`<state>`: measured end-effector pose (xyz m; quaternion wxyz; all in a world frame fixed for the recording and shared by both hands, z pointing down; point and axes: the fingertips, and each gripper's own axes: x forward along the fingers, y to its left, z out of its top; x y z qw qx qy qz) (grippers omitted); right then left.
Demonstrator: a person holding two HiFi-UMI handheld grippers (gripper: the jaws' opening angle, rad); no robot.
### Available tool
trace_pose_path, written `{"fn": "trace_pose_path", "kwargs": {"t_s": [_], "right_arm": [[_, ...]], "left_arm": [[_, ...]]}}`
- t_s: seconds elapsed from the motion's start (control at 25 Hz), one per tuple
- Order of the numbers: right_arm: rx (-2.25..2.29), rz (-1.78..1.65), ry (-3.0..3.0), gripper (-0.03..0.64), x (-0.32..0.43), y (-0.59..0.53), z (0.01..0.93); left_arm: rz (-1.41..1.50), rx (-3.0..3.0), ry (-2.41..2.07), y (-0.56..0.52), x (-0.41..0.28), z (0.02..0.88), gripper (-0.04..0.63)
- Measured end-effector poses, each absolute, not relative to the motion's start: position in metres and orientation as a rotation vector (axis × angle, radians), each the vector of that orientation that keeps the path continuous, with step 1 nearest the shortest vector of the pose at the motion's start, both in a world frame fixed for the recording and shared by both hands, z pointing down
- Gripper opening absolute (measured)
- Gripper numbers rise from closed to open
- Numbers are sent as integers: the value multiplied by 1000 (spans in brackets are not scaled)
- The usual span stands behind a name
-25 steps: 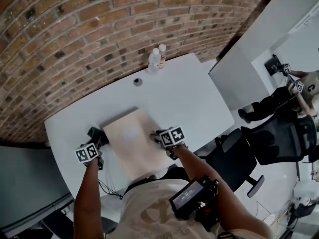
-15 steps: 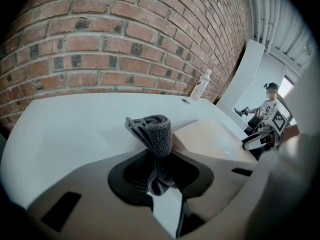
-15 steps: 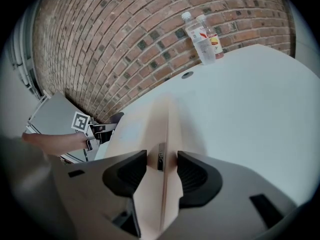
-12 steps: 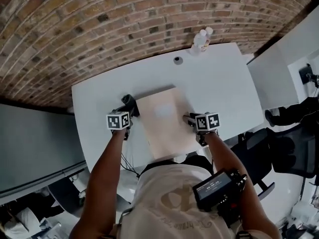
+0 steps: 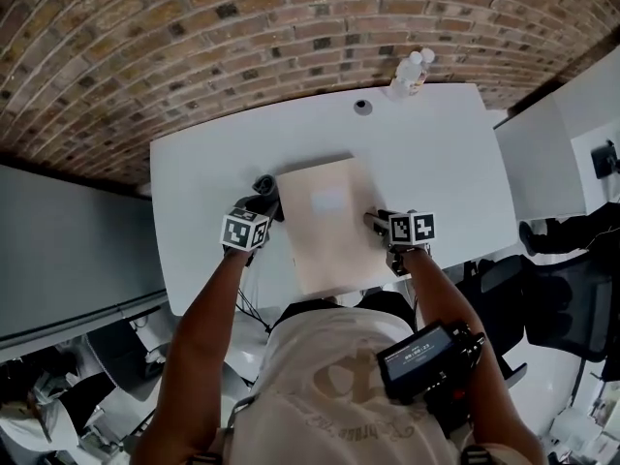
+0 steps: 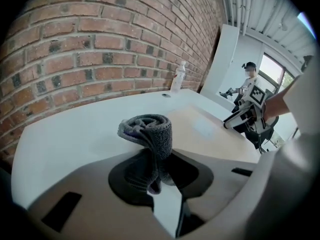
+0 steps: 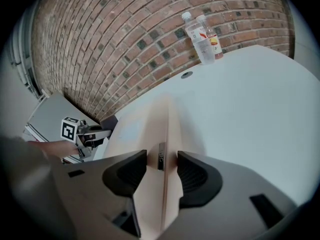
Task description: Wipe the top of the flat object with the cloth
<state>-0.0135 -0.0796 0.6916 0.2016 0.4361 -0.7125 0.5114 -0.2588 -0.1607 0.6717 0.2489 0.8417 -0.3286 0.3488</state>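
The flat object (image 5: pixel 329 223) is a pale beige slab lying on the white table (image 5: pixel 436 153). My left gripper (image 5: pixel 262 201) hovers at its far left corner, shut on a rolled grey cloth (image 5: pixel 263 183). In the left gripper view the cloth (image 6: pixel 147 134) sticks up from between the jaws of the left gripper (image 6: pixel 157 166), with the flat object (image 6: pixel 200 131) off to the right. My right gripper (image 5: pixel 376 223) sits at the slab's right edge. In the right gripper view that edge (image 7: pixel 162 134) runs between the pads of the right gripper (image 7: pixel 161 164), which close on it.
Two clear bottles (image 5: pixel 412 74) stand at the table's far edge by the brick wall, and a small round grommet (image 5: pixel 362 107) lies near them. Office chairs (image 5: pixel 542 308) are on the right. A person (image 6: pixel 246 79) stands far off.
The head view has swung, so the table now sits squarer in the picture. Both grippers keep their places at the flat object's sides; the left one still holds the cloth.
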Motion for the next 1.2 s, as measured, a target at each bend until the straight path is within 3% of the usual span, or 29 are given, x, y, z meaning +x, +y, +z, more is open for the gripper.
{"fn": "trace_pose_path", "kwargs": {"t_s": [0.8, 1.2], "right_arm": [[1213, 1391, -1999, 199, -13, -79, 691], [1155, 1406, -2031, 204, -8, -80, 690]], "left_arm": [[1059, 2327, -687, 0, -248, 667, 95], [1026, 2208, -828, 61, -239, 667, 96]]}}
